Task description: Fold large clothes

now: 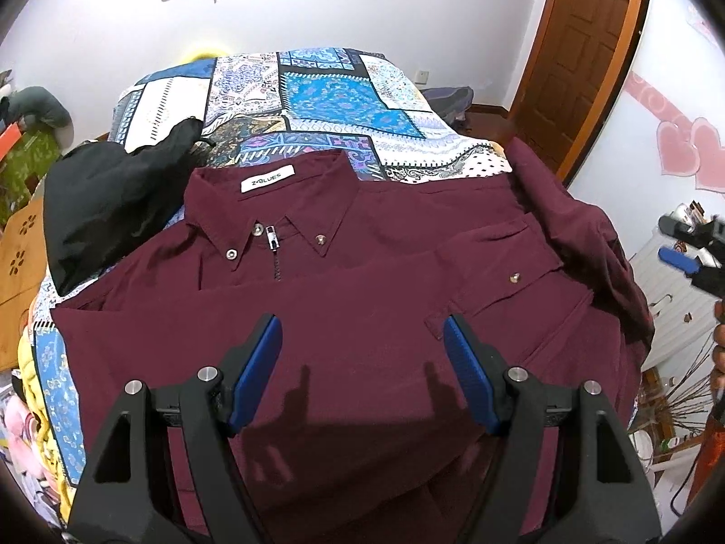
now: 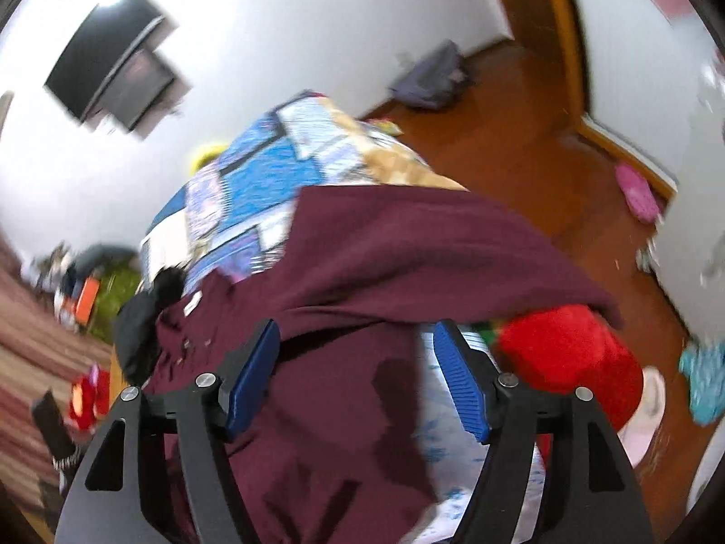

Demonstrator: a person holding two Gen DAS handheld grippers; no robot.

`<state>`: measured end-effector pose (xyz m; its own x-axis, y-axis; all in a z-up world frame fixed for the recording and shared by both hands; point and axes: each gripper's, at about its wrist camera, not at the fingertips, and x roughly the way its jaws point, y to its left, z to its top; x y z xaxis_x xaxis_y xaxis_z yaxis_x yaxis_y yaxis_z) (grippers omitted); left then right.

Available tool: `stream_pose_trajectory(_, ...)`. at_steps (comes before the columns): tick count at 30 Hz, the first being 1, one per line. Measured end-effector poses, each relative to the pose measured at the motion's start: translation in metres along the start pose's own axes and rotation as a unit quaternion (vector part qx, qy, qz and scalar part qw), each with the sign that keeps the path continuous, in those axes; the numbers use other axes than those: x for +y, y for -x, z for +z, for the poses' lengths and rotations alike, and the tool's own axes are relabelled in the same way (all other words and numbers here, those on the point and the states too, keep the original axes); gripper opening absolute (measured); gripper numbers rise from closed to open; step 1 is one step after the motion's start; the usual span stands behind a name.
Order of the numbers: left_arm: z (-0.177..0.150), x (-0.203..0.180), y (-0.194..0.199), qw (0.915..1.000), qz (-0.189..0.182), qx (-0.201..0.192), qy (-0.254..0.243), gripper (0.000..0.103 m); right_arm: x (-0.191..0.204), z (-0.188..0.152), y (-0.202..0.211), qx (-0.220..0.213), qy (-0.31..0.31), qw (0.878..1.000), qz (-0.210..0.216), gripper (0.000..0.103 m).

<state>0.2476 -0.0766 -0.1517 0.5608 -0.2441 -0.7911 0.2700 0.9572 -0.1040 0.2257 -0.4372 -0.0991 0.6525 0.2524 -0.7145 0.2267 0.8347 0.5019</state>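
Observation:
A maroon button-down shirt (image 1: 362, 281) lies front-up on the patterned bed (image 1: 317, 90), collar at the far side, one sleeve folded across the chest. My left gripper (image 1: 362, 340) is open and empty, hovering above the shirt's middle. My right gripper (image 2: 353, 353) is open and empty over the shirt's right edge (image 2: 408, 245), where a sleeve drapes off the bed side. The right gripper also shows at the right edge of the left wrist view (image 1: 693, 249). The right wrist view is blurred.
A black garment (image 1: 113, 199) lies on the bed left of the shirt. A red plush object (image 2: 575, 353) sits beside the bed at right. A wooden door (image 1: 584, 54) and wood floor (image 2: 521, 136) lie beyond. Clutter lines the left side.

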Motion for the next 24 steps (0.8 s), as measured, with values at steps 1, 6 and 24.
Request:
stream_pose_trajectory(1, 0.0, -0.001, -0.001, 1.0, -0.001, 0.001, 0.001, 0.073, -0.013, 0.001, -0.006, 0.006, -0.023, 1.0, 0.002, 0.067)
stream_pose_trajectory(6, 0.002, -0.005, -0.005, 1.0, 0.0, 0.005, -0.004, 0.073, -0.065, -0.002, -0.037, 0.043, -0.139, 0.989, 0.026, 0.067)
stream_pose_trajectory(24, 0.0, 0.011, -0.011, 0.9998, 0.01, 0.011, 0.014, 0.073, -0.062, 0.038, -0.071, -0.013, -0.147, 0.988, -0.035, 0.01)
